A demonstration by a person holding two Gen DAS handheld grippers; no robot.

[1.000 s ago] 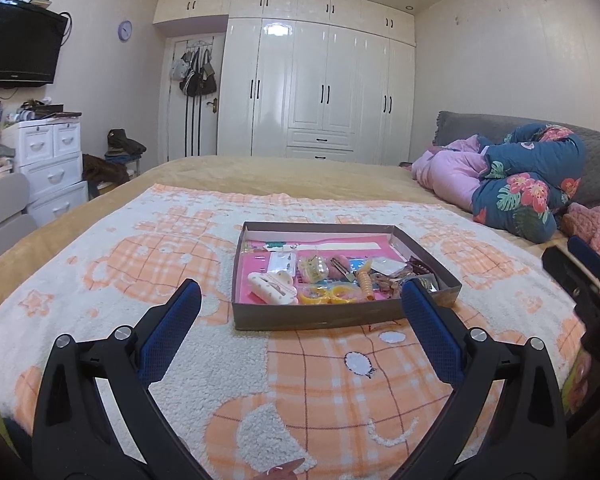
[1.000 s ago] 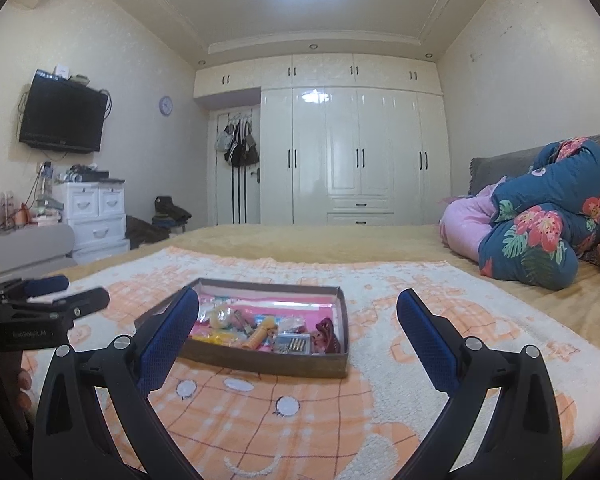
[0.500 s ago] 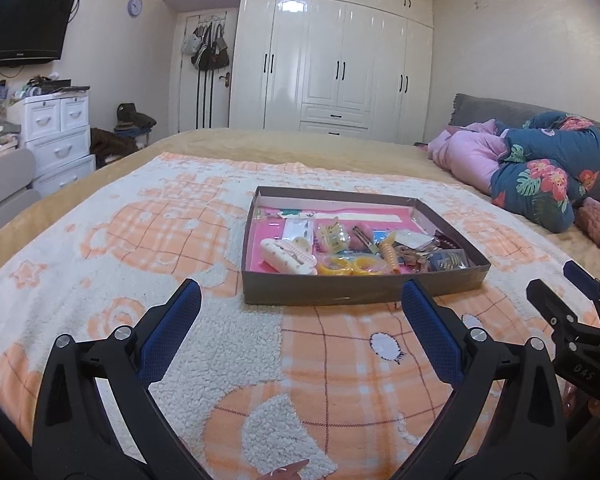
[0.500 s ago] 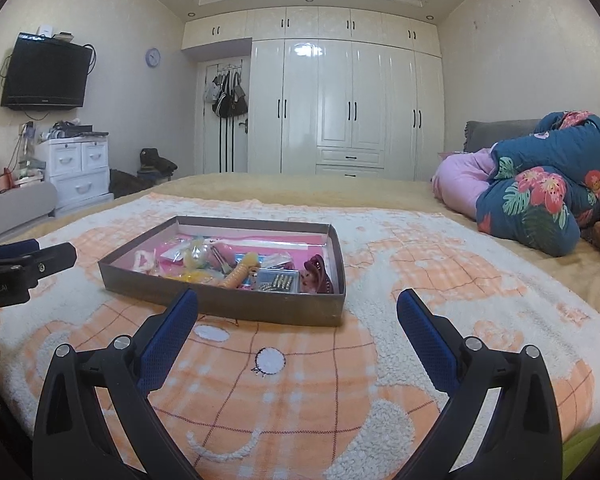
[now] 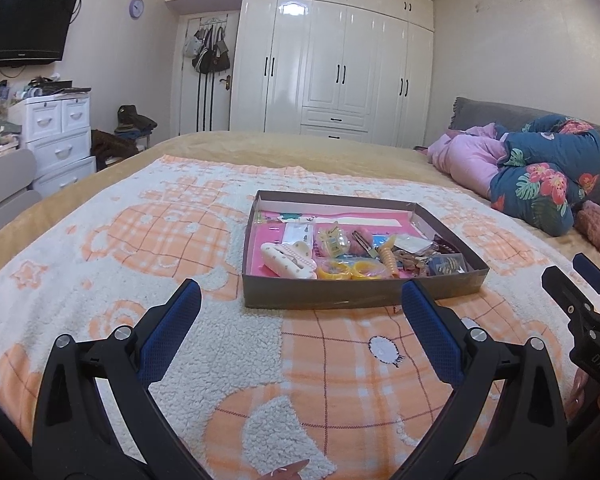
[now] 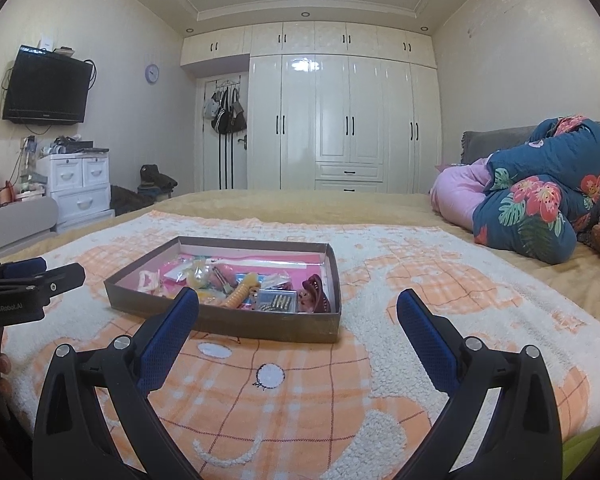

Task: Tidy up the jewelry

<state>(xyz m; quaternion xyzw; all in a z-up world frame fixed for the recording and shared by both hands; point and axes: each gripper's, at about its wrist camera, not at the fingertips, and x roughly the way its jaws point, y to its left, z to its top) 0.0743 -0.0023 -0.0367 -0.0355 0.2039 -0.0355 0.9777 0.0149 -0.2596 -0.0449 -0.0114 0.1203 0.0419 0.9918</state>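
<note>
A shallow brown box (image 5: 332,298) with a pink floor lies on the bed blanket and holds several hair clips and trinkets. Among them are a white pearl claw clip (image 5: 288,260), yellow rings (image 5: 350,270) and a dark red claw clip (image 6: 314,294). The box also shows in the right wrist view (image 6: 236,322). My left gripper (image 5: 300,322) is open and empty, just short of the box's near wall. My right gripper (image 6: 298,322) is open and empty, near the box's right corner.
The orange and white fleece blanket (image 5: 140,248) covers the bed. A rolled floral quilt (image 5: 540,184) and pink bedding (image 6: 460,196) lie at the right. White drawers (image 5: 56,136) stand left of the bed. The other gripper shows at each view's edge (image 5: 580,320) (image 6: 28,284).
Both grippers have come forward toward the box, which now looks larger and nearer. Both views tilted slightly. The jaws stayed open.
</note>
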